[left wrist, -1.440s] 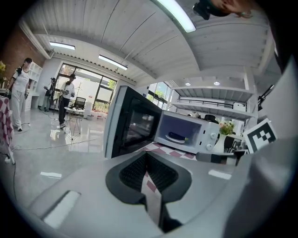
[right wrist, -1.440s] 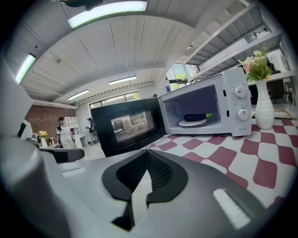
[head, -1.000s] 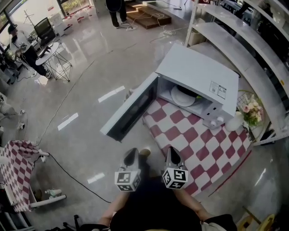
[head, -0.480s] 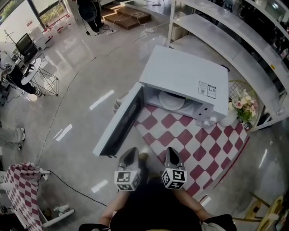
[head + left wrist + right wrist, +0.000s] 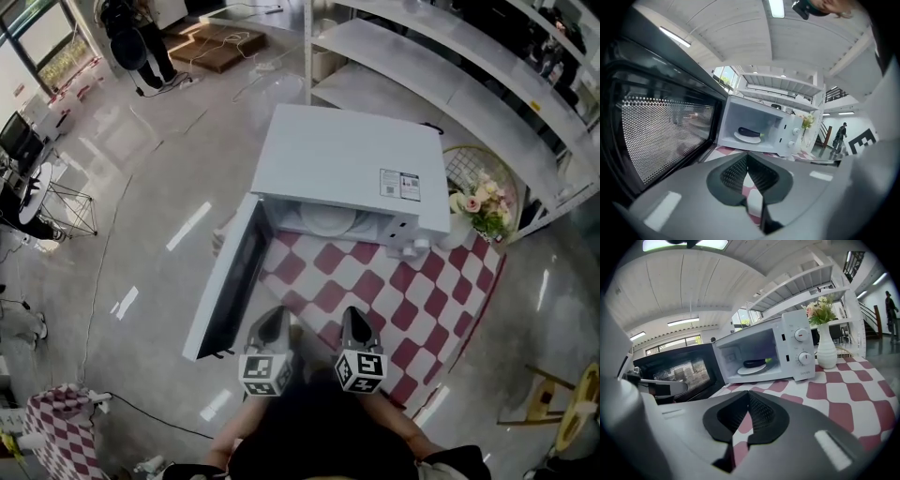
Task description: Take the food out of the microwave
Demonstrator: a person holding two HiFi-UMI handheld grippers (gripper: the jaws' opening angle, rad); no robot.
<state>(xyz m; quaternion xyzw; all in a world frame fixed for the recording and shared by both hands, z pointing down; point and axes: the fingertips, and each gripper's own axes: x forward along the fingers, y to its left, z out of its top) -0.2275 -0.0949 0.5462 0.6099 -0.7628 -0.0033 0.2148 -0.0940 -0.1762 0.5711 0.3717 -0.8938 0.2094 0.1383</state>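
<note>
White microwave (image 5: 347, 164) — red-and-white checked cloth (image 5: 422, 300) — dark purple eggplant (image 5: 754, 363).

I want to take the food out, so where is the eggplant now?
In the right gripper view, the eggplant lies on a white plate inside the open microwave, left of its control panel.

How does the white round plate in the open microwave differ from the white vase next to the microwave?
The flat white round plate lies inside the white microwave; the tall white vase stands upright outside it, on the red-and-white checked cloth. The plate carries a dark purple aubergine; the vase holds flowers. Both are white.
</note>
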